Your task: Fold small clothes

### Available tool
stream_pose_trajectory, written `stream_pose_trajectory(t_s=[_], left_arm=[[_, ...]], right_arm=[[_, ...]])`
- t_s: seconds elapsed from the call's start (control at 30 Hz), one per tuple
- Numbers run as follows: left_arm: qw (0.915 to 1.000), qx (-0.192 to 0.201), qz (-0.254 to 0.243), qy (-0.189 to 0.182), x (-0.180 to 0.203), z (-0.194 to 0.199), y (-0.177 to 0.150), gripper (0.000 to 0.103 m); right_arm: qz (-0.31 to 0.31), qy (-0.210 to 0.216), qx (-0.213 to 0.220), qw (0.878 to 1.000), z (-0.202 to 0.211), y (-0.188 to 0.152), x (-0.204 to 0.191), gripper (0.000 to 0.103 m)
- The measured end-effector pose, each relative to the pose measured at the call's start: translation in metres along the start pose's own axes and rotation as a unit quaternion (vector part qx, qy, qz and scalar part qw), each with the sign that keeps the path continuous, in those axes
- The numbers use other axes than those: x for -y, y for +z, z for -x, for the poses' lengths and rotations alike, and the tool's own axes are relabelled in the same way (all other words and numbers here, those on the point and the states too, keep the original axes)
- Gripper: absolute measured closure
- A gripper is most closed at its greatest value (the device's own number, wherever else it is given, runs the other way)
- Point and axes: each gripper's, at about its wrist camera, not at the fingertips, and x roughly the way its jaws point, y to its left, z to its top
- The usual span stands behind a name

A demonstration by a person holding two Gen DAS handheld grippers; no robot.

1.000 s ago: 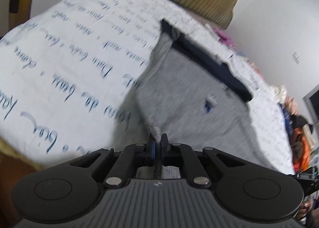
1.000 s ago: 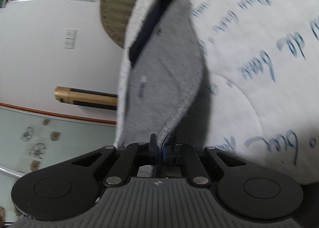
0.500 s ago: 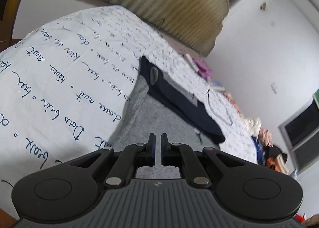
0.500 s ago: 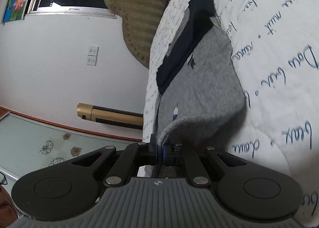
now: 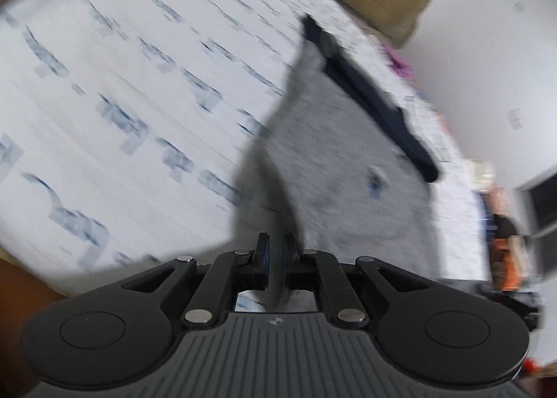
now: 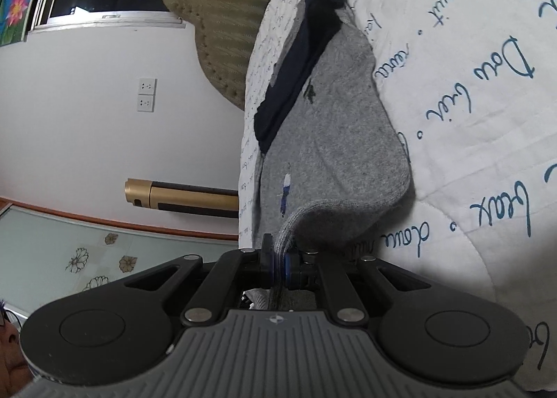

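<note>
A small grey knit garment [image 5: 334, 154] with a dark navy band [image 5: 376, 102] along its far edge lies on a white bedspread printed with blue script. My left gripper [image 5: 275, 255] is shut on the garment's near grey edge, which runs up between its jaws; the view is blurred by motion. In the right wrist view the grey garment [image 6: 334, 140] with its navy band [image 6: 299, 60] also shows. My right gripper [image 6: 278, 260] is shut on another near edge of it, with the cloth bunched between the pads.
The bedspread [image 5: 122, 112] stretches wide to the left, and it also shows in the right wrist view [image 6: 487, 119]. A tan padded headboard [image 6: 222, 25] stands at the far end. Piled coloured items [image 5: 501, 241] sit past the bed's right side. A gold and black tube [image 6: 181, 196] is by the wall.
Half a second ago my left gripper's jaws showed a gap with no cloth in them; now they are shut on the grey edge. The right gripper kept its hold and barely moved.
</note>
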Motion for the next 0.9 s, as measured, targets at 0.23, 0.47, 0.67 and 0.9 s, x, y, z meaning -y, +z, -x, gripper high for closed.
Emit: stream_pose_trajectory(t_s=[0.23, 0.47, 0.67, 0.9], left_arm=[[0.9919, 0.043, 0.089, -0.080, -0.028, 0.019, -0.013, 0.021], [0.9925, 0.044, 0.080, -0.082, -0.024, 0.015, -0.016, 0.021], [0.9942, 0.039, 0.053, -0.085, -0.012, -0.005, -0.012, 0.021], [0.9969, -0.019, -0.015, -0.075, 0.019, -0.025, -0.017, 0.036]], right_arm=[[-0.002, 0.001, -0.003, 1.000, -0.001, -0.004, 0.002, 0.091], [-0.008, -0.003, -0.007, 1.000, -0.004, -0.005, 0.004, 0.091], [-0.008, -0.007, -0.010, 1.000, -0.004, -0.006, 0.003, 0.089], [-0.011, -0.009, -0.008, 1.000, -0.002, -0.006, 0.005, 0.089]])
